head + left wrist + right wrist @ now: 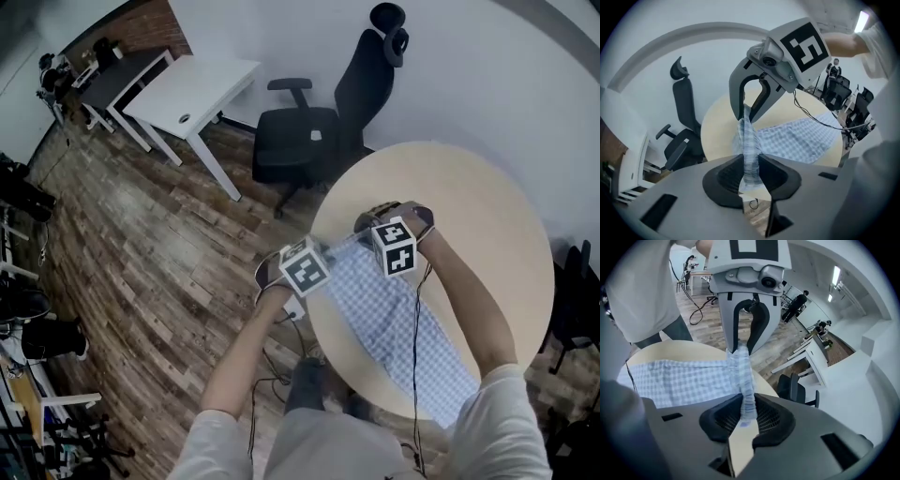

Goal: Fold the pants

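The blue-and-white checked pants [405, 326] lie stretched along the round beige table [487, 216], reaching toward the person. Their far end is lifted off the table and bunched between the two grippers. In the left gripper view my left gripper [751, 172] is shut on a gathered strip of the fabric [749, 140], and the right gripper [757, 101] holds the same strip at its other end. My right gripper [746, 414] is likewise shut on the bunched cloth [743, 376]. In the head view the left gripper [302, 270] and right gripper [394, 246] hover close together over the table's far-left part.
A black office chair [319, 122] stands just beyond the table, with a white desk [192, 94] further left on the wood floor. Black cables [415, 361] run from the grippers over the pants toward the person. Equipment lines the room's left edge.
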Available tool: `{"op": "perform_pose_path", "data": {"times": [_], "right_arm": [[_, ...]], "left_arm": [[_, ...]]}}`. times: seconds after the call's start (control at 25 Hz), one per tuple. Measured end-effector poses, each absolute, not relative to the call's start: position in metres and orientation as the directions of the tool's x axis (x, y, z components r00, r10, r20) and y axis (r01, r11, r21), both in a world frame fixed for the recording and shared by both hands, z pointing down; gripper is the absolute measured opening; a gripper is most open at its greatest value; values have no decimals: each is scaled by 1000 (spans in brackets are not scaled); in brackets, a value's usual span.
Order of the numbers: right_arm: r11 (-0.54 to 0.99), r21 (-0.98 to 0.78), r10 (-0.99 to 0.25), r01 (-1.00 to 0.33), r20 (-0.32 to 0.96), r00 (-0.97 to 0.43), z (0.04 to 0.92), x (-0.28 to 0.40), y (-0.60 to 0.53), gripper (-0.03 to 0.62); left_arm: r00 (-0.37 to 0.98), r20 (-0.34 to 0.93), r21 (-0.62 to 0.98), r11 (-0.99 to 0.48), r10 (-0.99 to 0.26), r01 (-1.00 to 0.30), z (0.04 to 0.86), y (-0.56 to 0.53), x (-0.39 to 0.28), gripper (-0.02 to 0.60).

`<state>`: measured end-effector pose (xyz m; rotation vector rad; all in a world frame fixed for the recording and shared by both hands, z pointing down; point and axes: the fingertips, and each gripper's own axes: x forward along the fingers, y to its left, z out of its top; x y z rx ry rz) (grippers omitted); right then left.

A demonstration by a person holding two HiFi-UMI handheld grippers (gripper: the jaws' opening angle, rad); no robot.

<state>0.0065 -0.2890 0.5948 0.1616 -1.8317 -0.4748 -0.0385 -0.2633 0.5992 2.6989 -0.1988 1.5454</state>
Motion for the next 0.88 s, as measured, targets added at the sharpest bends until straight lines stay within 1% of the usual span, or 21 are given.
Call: {"op": "perform_pose_path", "data": {"times": [0.12, 0.32, 0.36, 0.44, 0.52, 0.56, 0.68, 0.8, 0.88], "right_arm": [[915, 381, -325, 135, 892, -313, 616, 29, -219, 87], [938, 321, -273, 130, 916, -295, 668, 64, -139, 92], [941, 314, -268, 125, 918, -291, 679, 68, -128, 99], [947, 290, -247, 136, 932, -267, 699, 75, -108, 136], [953, 258, -216, 157, 946, -243, 713, 83, -94, 150], [957, 243, -202, 160, 950, -240, 716, 86, -91, 160], [969, 166, -123, 182, 966, -228, 718, 93, -78, 172], [970, 56, -13, 238, 984, -178, 723, 94, -53, 173], [968, 19, 22, 250, 987, -162, 721, 95, -43, 170]], "left_arm": [[430, 894, -81, -990, -124, -117, 620, -192, -17, 115], [372, 923, -53, -989, -102, -141, 672, -110, 18, 117], [355, 930, -51, -989, -98, -140, 684, -98, 21, 117], [329, 942, -28, -990, -72, -136, 703, -79, 26, 117], [328, 944, 26, -989, -24, -147, 711, -64, 31, 143], [335, 942, 55, -986, 1, -154, 711, -59, 33, 173], [356, 933, 120, -979, 54, -166, 709, -47, 35, 178], [384, 920, 155, -972, 77, -177, 710, -33, 31, 178], [401, 912, 161, -972, 80, -173, 707, -26, 26, 178]]}}
